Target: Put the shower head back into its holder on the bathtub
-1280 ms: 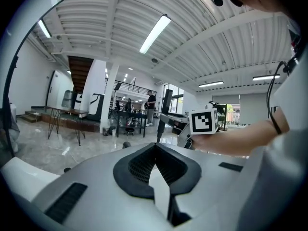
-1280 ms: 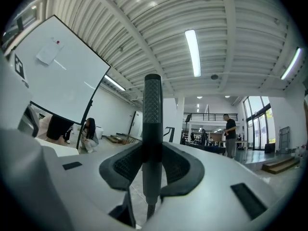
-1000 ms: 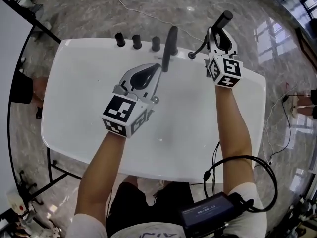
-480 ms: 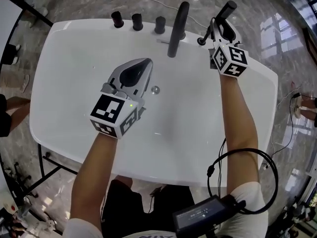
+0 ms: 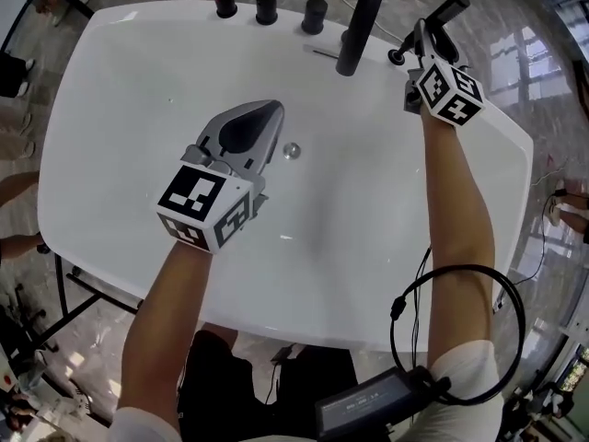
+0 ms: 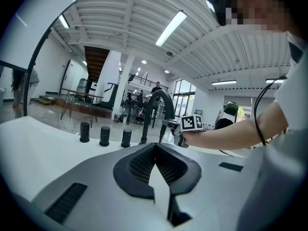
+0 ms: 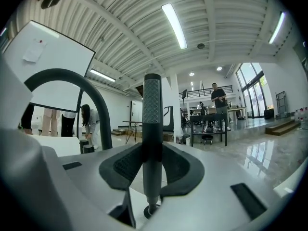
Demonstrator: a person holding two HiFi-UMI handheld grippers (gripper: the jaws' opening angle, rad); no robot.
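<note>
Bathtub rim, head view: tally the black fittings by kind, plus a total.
knobs: 3
faucet spout: 1
shower head: 1
Total: 5

Can't see the faucet's top, cut by the head view's upper edge. Can't make out the holder under the shower head, behind the right gripper.

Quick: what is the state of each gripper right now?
Left gripper: jaws closed, nothing between them.
Right gripper: jaws closed on the shower head.
</note>
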